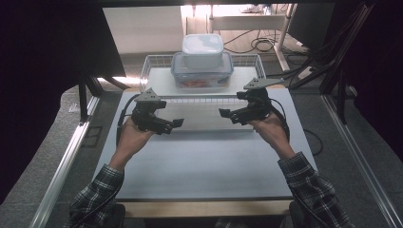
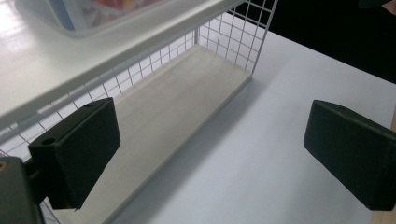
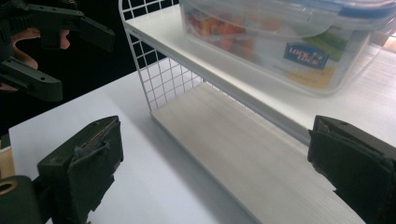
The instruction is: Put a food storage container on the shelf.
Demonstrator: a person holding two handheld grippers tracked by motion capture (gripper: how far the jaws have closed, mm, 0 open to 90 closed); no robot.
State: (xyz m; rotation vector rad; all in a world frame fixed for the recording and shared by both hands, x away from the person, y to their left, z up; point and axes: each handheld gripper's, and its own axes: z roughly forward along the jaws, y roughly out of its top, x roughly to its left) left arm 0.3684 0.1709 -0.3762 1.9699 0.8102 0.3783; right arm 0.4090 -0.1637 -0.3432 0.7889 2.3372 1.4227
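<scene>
The left gripper [image 1: 177, 123] is held above the white surface [image 1: 199, 161], its jaws spread wide with nothing between them. In the left gripper view [image 2: 210, 154] the gap between the two black pads frames bare surface and the near edge of the rack's lower board. The right gripper [image 1: 223, 113] is likewise released, jaws wide apart and empty; in the right gripper view [image 3: 212, 172] its pads stand on either side of the pale wooden lower board [image 3: 243, 149] of the wire shelf rack [image 1: 157, 64].

The two grippers point toward each other, tips apart, with a stretch of bare surface between them. Both hang just in front of the rack, which lies beyond them, away from the person. Seen from the right gripper, the left gripper [image 3: 70, 56] sits farther off, in the upper left corner of that view, past the rack's mesh end wall [image 3: 161, 84].

The large clear container [image 1: 202, 73] with the blue-rimmed lid rests on the rack's white upper shelf [image 1: 161, 80], ahead of both grippers and above the level of their jaws. It lies roughly midway between them, a little nearer the right one. Coloured contents show through its wall, and a blue label is on its side in the right gripper view [image 3: 280, 42]. A smaller white-lidded container [image 1: 203, 50] stands stacked on top of it. Neither gripper touches either container or the rack.

The person's hands grip the handles from below, plaid sleeves [image 1: 309, 185] coming in from the near edge of the surface.
</scene>
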